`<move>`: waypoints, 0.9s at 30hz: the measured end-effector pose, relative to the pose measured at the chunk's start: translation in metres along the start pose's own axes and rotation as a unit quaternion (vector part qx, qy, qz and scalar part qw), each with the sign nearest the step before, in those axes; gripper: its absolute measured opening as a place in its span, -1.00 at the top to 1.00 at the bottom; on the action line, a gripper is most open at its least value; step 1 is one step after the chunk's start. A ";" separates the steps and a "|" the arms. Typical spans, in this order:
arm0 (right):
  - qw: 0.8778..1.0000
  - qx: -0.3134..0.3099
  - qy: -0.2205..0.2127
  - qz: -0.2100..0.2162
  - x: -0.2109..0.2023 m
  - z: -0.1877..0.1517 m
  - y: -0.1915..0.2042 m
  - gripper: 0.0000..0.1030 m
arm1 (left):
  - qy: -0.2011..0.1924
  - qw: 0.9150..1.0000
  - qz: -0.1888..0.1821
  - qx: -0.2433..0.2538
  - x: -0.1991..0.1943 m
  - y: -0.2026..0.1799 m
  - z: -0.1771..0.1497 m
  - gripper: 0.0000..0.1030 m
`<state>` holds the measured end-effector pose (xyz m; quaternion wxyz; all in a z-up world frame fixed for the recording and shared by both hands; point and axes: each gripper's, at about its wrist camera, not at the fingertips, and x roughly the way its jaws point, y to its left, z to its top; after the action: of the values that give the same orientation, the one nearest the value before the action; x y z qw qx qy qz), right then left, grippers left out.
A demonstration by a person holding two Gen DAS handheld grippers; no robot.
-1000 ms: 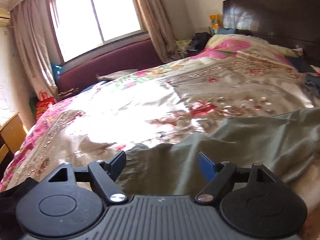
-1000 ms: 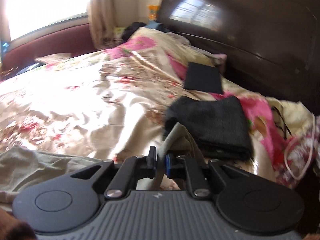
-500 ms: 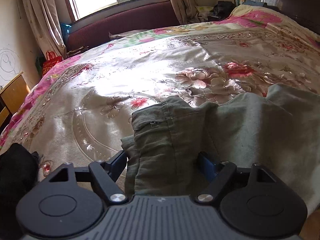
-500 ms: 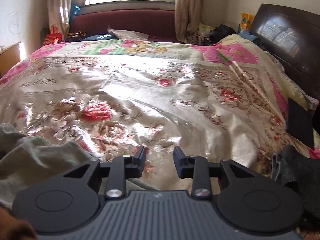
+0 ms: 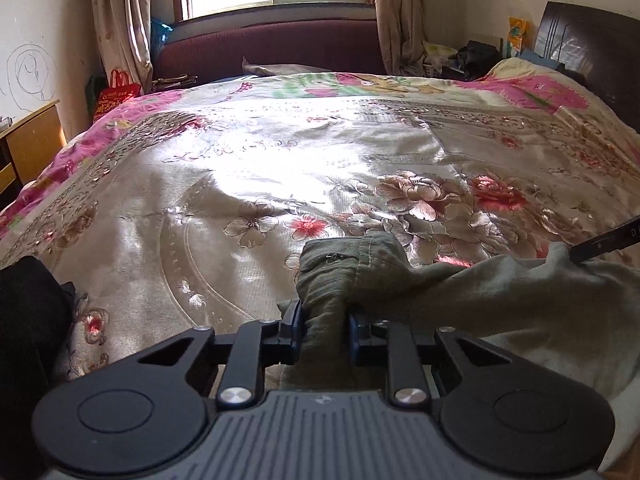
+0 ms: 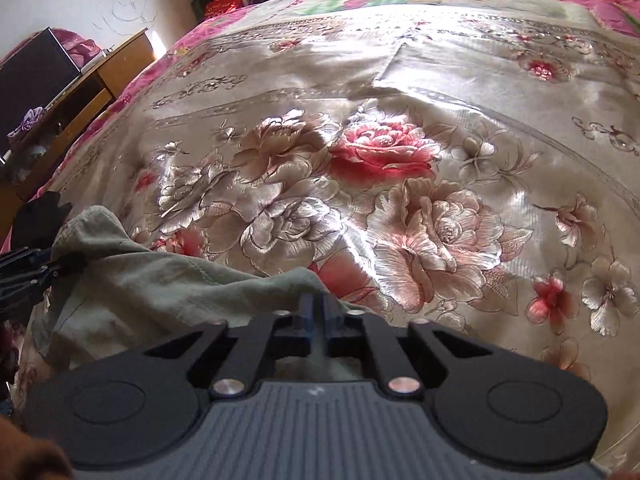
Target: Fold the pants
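Note:
The olive-green pants [image 5: 500,300] lie crumpled on the near edge of the floral satin bedspread [image 5: 300,168]. My left gripper [image 5: 324,330] is shut on a bunched part of the pants with a pocket zip and seam showing. My right gripper [image 6: 316,312] is shut on the pants' edge [image 6: 168,284]. In the left wrist view the right gripper's tip [image 5: 604,240] shows at the far right on the cloth. In the right wrist view the left gripper [image 6: 28,272] shows at the far left, holding the cloth.
A wooden desk [image 6: 92,84] stands left of the bed. A dark red sofa [image 5: 272,52] sits under the window. The dark headboard [image 5: 592,48] is at the far right. A black garment [image 5: 28,320] lies at the near left.
Both grippers have closed on the pants; half a second ago both were open. The right gripper swung left, away from the headboard and the dark folded clothes.

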<state>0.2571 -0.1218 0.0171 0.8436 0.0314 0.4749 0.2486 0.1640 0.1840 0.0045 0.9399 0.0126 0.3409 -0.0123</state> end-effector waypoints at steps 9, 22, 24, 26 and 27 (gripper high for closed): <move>0.995 0.010 -0.073 -0.073 -0.020 -0.006 0.000 0.84 | 0.003 0.992 0.101 0.072 0.021 -0.020 -0.001 0.15; 0.988 0.058 -0.123 -0.073 -0.062 -0.073 -0.005 0.84 | -0.029 0.986 0.137 0.090 -0.042 -0.052 -0.007 -0.15; 0.982 0.044 -0.147 -0.112 -0.101 -0.098 -0.009 0.72 | -0.031 0.987 0.116 0.110 -0.049 -0.073 -0.014 -0.15; 0.971 0.027 -0.179 -0.158 -0.139 -0.125 -0.010 0.40 | -0.035 0.987 0.086 0.134 -0.055 -0.099 -0.020 -0.15; 0.965 0.010 -0.187 -0.184 -0.154 -0.138 -0.010 0.31 | -0.039 0.986 0.067 0.148 -0.059 -0.114 -0.022 -0.16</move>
<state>0.0825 -0.2257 0.0597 0.9484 -0.0017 0.3084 0.0741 0.1011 0.0715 0.0238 0.9390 0.1737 0.2969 0.0000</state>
